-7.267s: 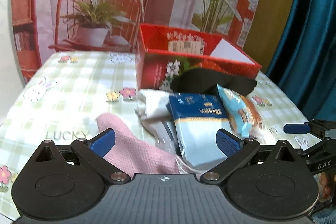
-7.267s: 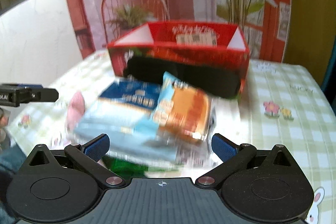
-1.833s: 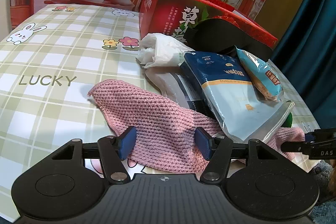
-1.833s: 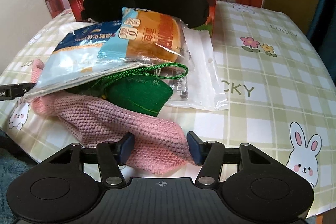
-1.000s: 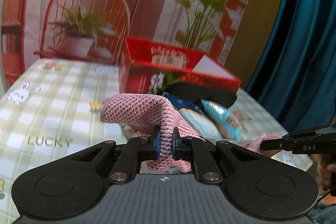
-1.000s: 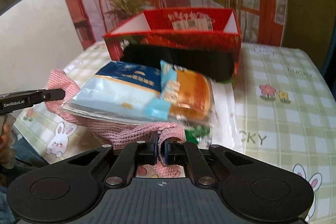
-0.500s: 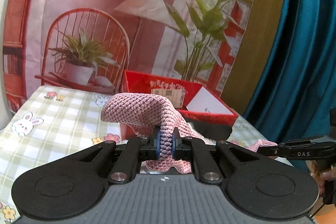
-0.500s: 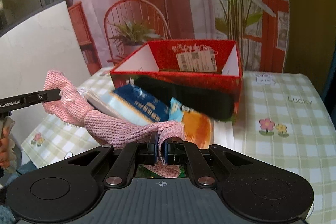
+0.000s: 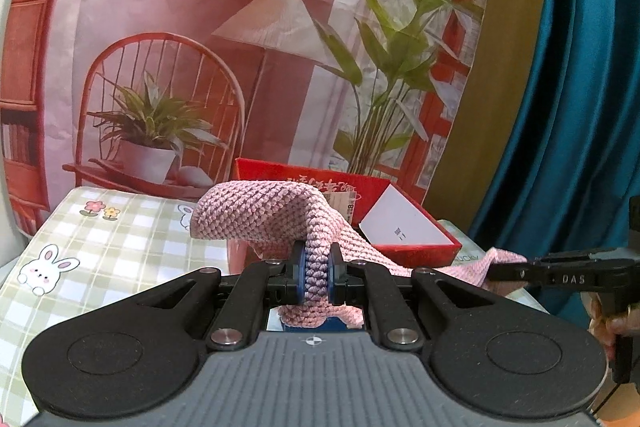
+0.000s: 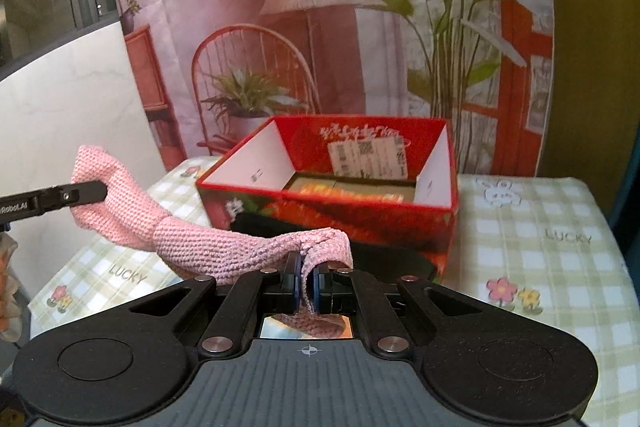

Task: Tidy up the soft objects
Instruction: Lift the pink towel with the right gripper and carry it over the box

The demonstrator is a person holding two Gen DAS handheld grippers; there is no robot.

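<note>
A pink knitted cloth (image 9: 256,213) hangs in the air, stretched between both grippers. My left gripper (image 9: 316,277) is shut on one end of it, and the cloth folds over above the pads. My right gripper (image 10: 306,287) is shut on the other end of the pink cloth (image 10: 208,247), which runs leftward to the left gripper's finger (image 10: 52,203). In the left wrist view the right gripper's finger (image 9: 560,273) pinches the far corner at the right edge. The snack packets from before are hidden below the grippers.
An open red box (image 10: 328,183) stands behind the cloth on the green checked tablecloth (image 10: 540,247), with something flat inside. A black soft item (image 10: 384,259) lies against its front. A printed backdrop hangs behind the table and a teal curtain (image 9: 580,107) hangs at the right.
Both grippers have risen with the pink cloth held between them. The packets that lay on the cloth have slid off and dropped out of sight, and the red box now sits lower in both views.
</note>
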